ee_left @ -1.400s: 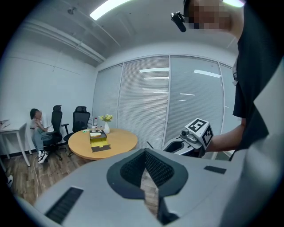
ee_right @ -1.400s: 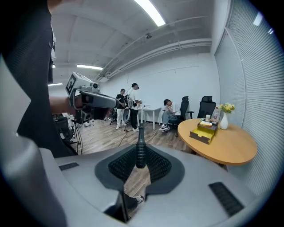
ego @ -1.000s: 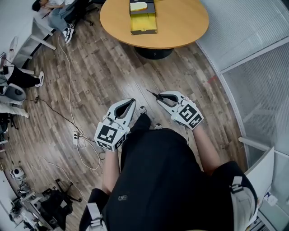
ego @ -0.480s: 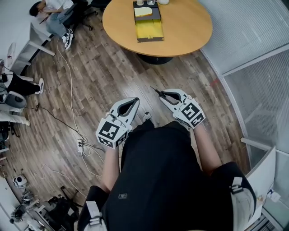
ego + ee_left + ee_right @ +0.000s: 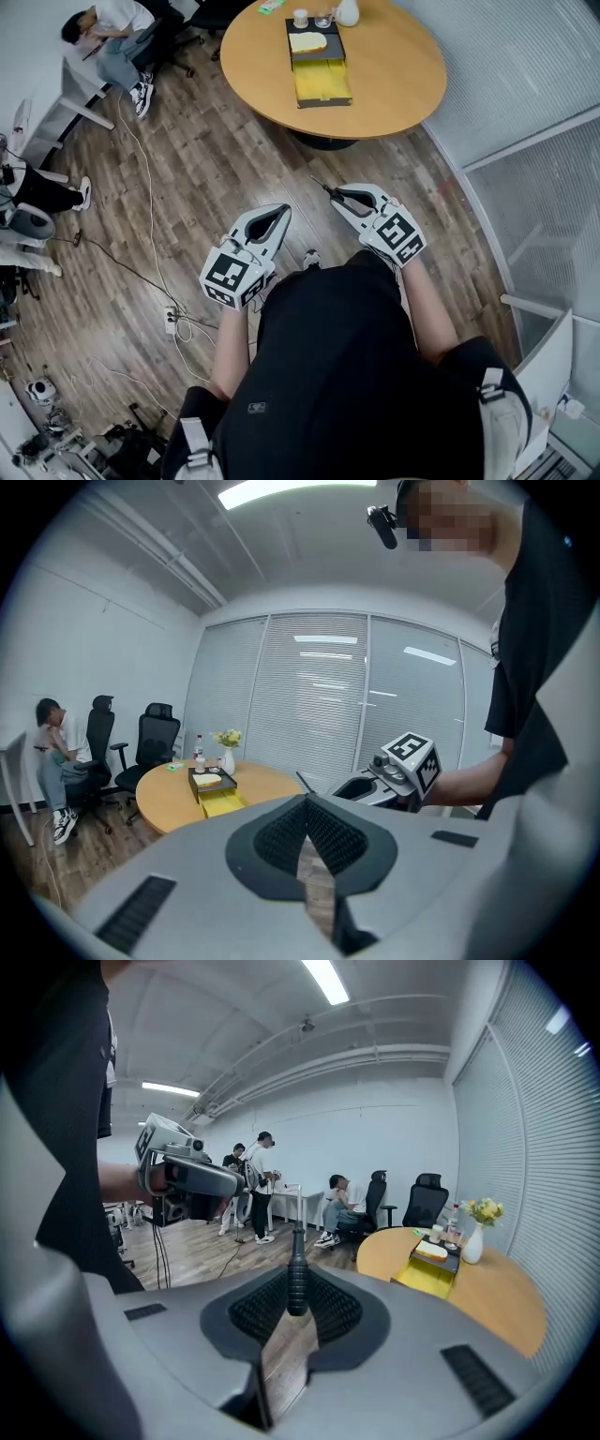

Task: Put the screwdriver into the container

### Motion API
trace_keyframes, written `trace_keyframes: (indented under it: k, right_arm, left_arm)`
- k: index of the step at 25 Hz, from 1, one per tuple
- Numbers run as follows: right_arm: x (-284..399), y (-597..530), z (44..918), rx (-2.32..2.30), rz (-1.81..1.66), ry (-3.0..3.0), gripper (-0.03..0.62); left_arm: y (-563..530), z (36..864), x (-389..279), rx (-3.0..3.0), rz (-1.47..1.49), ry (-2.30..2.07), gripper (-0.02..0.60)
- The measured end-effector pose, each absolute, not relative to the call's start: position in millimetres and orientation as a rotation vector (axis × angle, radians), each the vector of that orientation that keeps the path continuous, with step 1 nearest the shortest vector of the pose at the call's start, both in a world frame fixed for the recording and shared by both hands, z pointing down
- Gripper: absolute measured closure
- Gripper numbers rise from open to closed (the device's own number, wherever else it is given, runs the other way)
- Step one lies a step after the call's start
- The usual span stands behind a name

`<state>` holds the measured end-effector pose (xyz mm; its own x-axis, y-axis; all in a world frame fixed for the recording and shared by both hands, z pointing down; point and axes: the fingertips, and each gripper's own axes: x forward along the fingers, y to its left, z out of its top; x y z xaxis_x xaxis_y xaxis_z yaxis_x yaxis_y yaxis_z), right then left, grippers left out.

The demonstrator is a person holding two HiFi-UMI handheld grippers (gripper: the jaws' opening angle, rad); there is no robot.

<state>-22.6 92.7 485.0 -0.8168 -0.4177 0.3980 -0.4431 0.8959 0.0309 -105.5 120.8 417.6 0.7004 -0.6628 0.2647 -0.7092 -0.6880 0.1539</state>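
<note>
Clamping screwdriver (image 5: 296, 1283), right tool (image 5: 336, 195), left tool (image 5: 307, 802) closed

The round table (image 5: 375, 75) is showing a smooth, softly shining wooden top, and the floor (image 5: 216, 159) around it is showing grainy wood planks. The screwdriver (image 5: 297, 1283) is showing a ribbed black handle, seemingly matt plastic.

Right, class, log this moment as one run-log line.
left claw shut, empty | right claw shut on screwdriver | container on table, not reached
</note>
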Motion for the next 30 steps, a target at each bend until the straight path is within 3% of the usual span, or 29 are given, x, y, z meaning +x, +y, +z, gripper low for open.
trace_keyframes:
  k: [11,30]
  right_arm:
    - [-13,49,491,0.646,0.097,-2.635,0.536]
    - [56,-63,487,0.548,0.097,-2.679,0.535]
  left_arm:
    - [69,426,-100,2.654,0.276,-1.062,0.578]
    - [-32,417,-30,2.617,0.325,-1.164,0.578]
